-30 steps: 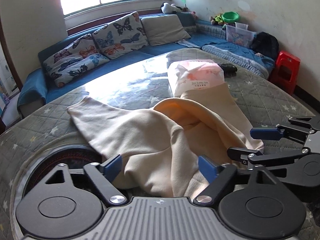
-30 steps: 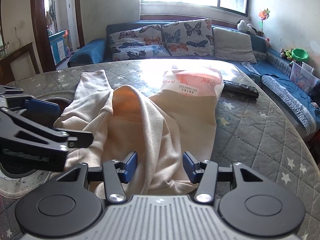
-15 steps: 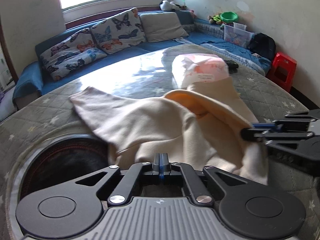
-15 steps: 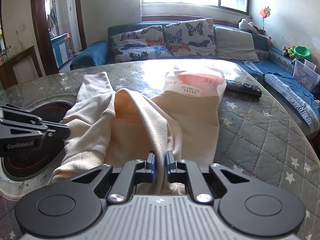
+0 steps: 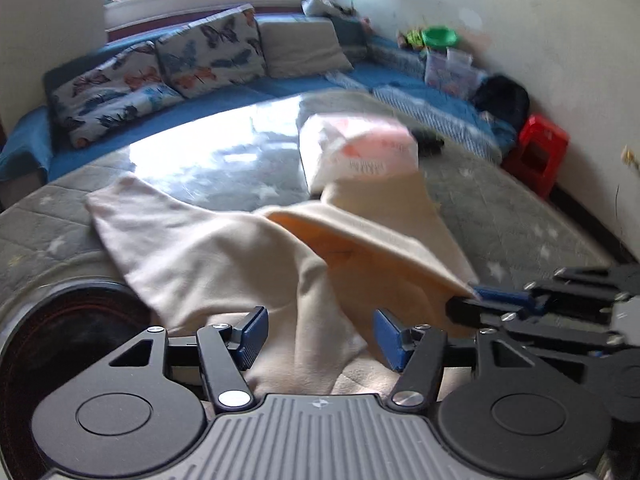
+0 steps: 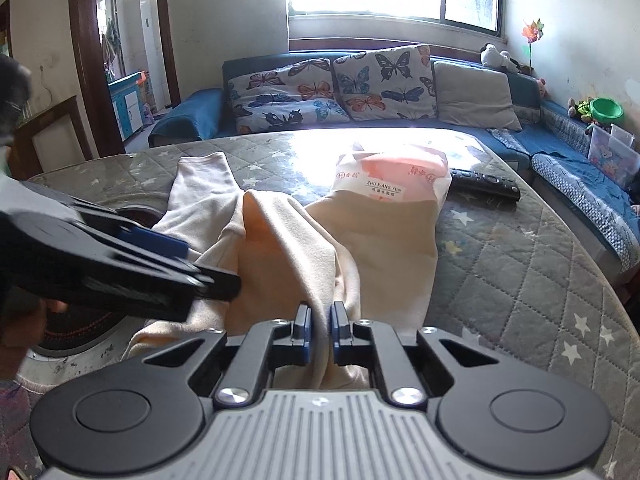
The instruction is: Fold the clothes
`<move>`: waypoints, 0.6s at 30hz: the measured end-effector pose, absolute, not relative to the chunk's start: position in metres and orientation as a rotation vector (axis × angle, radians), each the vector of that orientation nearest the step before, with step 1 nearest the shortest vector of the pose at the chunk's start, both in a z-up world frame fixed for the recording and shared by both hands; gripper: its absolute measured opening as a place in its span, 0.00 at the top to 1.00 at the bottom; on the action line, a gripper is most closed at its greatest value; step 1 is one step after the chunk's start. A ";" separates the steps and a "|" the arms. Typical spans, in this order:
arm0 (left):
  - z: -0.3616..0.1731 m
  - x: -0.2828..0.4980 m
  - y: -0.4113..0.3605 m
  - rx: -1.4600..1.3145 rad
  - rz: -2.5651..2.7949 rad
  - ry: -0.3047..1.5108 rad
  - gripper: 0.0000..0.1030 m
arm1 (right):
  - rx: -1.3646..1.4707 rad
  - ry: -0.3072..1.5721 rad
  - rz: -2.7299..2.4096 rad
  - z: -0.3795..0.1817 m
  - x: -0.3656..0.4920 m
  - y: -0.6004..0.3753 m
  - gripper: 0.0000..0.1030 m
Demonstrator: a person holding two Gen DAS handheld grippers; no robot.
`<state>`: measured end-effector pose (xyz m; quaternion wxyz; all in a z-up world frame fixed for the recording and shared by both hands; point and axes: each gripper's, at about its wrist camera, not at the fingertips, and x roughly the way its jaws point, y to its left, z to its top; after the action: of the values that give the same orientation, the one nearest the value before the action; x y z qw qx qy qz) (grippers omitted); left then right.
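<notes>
**Cream garment half-lifted on the quilted table**

The cream garment [image 6: 280, 248] lies crumpled on the grey quilted table [image 6: 520, 280], its far end covered by a white and pink bag [image 6: 392, 184]. The right gripper [image 6: 320, 330] pinches a raised fold, jaws nearly closed. The left gripper [image 5: 318, 334] stands wide open over the cloth, gripping nothing. The left wrist view is motion-blurred; the bag's print is unreadable there.

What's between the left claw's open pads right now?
In the left wrist view, a loose fold of the cream garment lies between the left claw's open pads, ungripped. The right claw is shut on the same garment.
</notes>
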<state>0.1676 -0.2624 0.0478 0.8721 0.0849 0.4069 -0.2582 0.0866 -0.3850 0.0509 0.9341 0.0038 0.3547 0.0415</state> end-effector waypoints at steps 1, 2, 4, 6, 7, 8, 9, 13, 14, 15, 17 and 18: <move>0.044 0.169 -0.265 0.195 -0.538 0.859 0.64 | 0.007 0.724 0.084 0.052 0.085 -0.386 0.92; 0.042 0.170 -0.265 0.193 -0.544 0.865 0.79 | 0.005 0.721 0.082 0.052 0.084 -0.386 0.92; 0.039 0.169 -0.259 0.177 -0.551 0.874 0.92 | 0.003 0.720 0.082 0.053 0.081 -0.388 0.92; 0.040 0.167 -0.251 0.174 -0.535 0.868 0.93 | 0.002 0.720 0.080 0.053 0.079 -0.389 0.92; 0.042 0.165 -0.245 0.169 -0.528 0.862 0.93 | 0.002 0.720 0.078 0.053 0.078 -0.390 0.92; 0.044 0.164 -0.240 0.163 -0.521 0.856 0.93 | 0.003 0.718 0.077 0.054 0.077 -0.390 0.92; 0.048 0.161 -0.234 0.158 -0.516 0.849 0.93 | 0.004 0.716 0.075 0.055 0.076 -0.390 0.92; 0.061 0.151 -0.203 0.152 -0.471 0.822 0.94 | 0.020 0.703 0.086 0.062 0.067 -0.389 0.92; 0.064 0.147 -0.193 0.149 -0.458 0.817 0.94 | 0.019 0.700 0.090 0.064 0.065 -0.388 0.92; 0.066 0.143 -0.184 0.146 -0.445 0.814 0.94 | 0.018 0.696 0.095 0.066 0.063 -0.387 0.92; 0.071 0.136 -0.165 0.140 -0.419 0.806 0.94 | 0.020 0.691 0.110 0.070 0.058 -0.384 0.92; 0.074 0.132 -0.155 0.136 -0.406 0.802 0.94 | 0.022 0.688 0.121 0.072 0.056 -0.381 0.92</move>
<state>0.1320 -0.1551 0.0735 0.8984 0.0659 0.3873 -0.1962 0.0562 -0.3811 0.0722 0.9395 0.0106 0.3371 0.0592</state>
